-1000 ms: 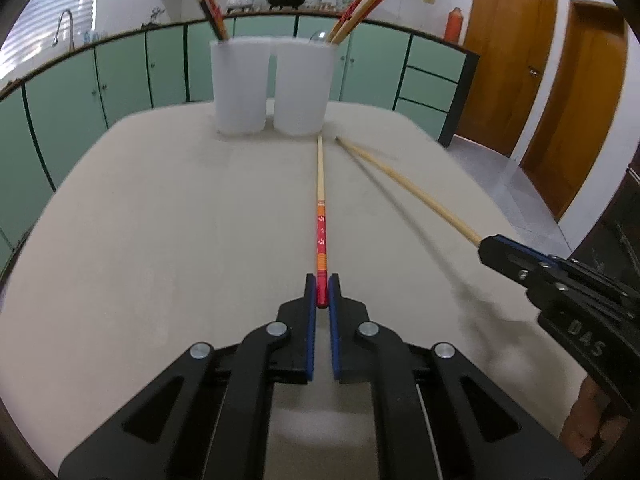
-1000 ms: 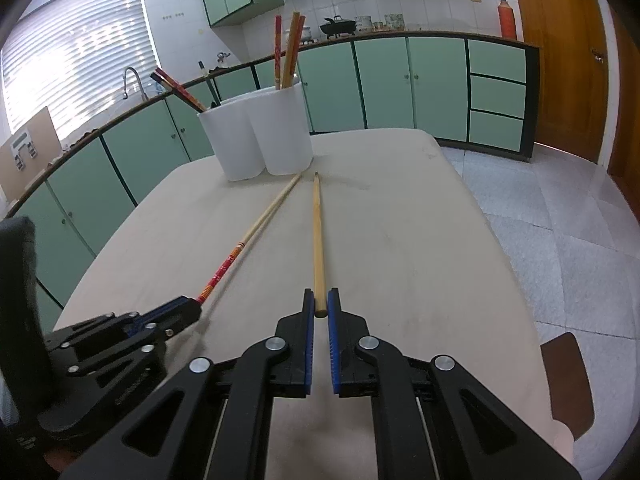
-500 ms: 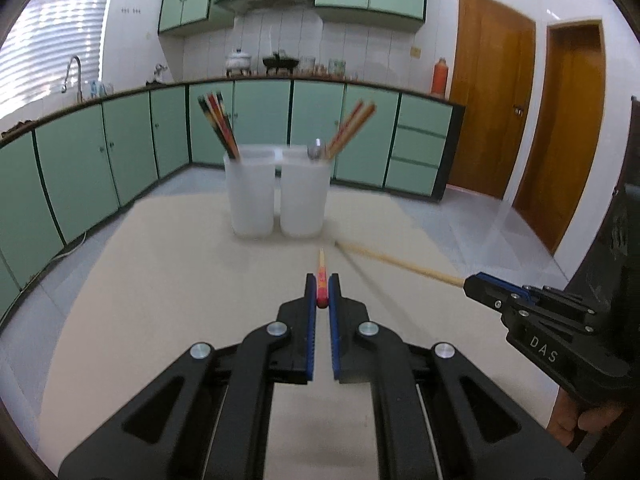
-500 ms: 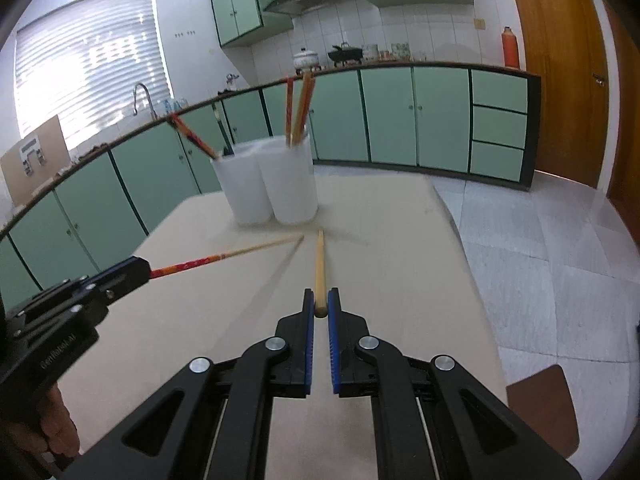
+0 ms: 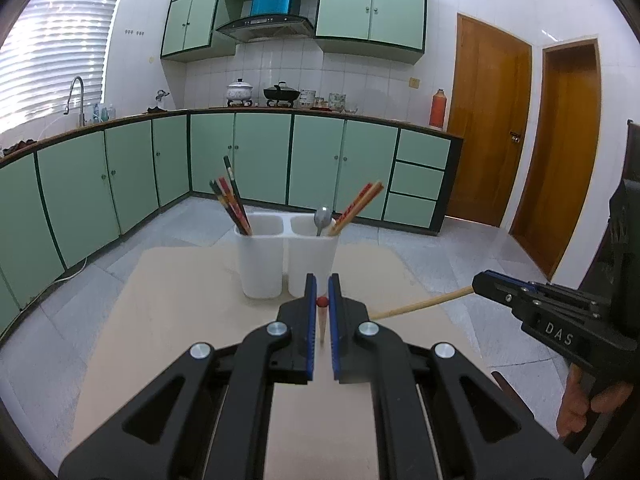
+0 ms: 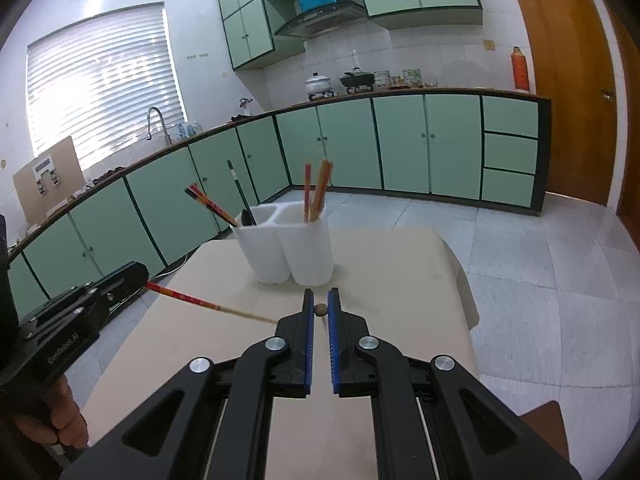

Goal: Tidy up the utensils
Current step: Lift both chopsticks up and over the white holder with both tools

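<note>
Above the table, each tool pinches one chopstick: left tool, right tool.

Bright, even daylight in your kitchen, with heavy fisheye bending in both wrist views.

Your strongest light comes through the slatted window blinds, which blow out to white glare; the white wall tiles stay evenly lit. You get only faint, soft shadows on the beige table. Straight cabinet lines bow into curves toward the edges, black vignette fills every corner, and the picture stays sharp at the centre.
</note>
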A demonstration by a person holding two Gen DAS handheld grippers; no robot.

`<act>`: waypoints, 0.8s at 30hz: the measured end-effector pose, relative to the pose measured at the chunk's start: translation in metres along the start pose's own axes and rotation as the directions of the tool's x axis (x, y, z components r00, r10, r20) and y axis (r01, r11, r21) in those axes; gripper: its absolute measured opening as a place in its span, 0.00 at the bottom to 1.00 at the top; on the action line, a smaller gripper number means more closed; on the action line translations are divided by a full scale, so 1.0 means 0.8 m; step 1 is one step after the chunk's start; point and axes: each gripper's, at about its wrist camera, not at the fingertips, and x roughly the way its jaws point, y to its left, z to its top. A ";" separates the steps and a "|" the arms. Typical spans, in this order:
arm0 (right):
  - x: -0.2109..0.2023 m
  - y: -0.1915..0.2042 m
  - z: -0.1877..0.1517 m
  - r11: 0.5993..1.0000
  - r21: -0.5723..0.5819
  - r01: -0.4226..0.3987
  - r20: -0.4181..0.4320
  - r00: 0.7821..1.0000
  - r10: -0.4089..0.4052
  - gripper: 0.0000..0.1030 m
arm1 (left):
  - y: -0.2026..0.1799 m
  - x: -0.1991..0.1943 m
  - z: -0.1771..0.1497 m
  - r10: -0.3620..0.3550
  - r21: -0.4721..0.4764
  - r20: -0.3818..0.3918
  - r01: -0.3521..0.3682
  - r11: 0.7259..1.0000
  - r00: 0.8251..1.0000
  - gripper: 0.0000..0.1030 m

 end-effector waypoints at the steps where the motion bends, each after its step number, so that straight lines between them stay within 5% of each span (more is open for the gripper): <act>1: 0.001 0.001 0.005 1.000 -0.004 -0.004 0.000 1.000 0.004 0.07 | 0.001 0.001 0.006 -0.003 0.001 -0.001 0.003 1.000 1.000 0.05; 24: 0.042 0.037 0.122 0.986 -0.120 -0.115 -0.022 0.993 0.113 0.07 | 0.029 0.030 0.092 -0.036 0.031 0.029 0.035 0.999 0.999 0.05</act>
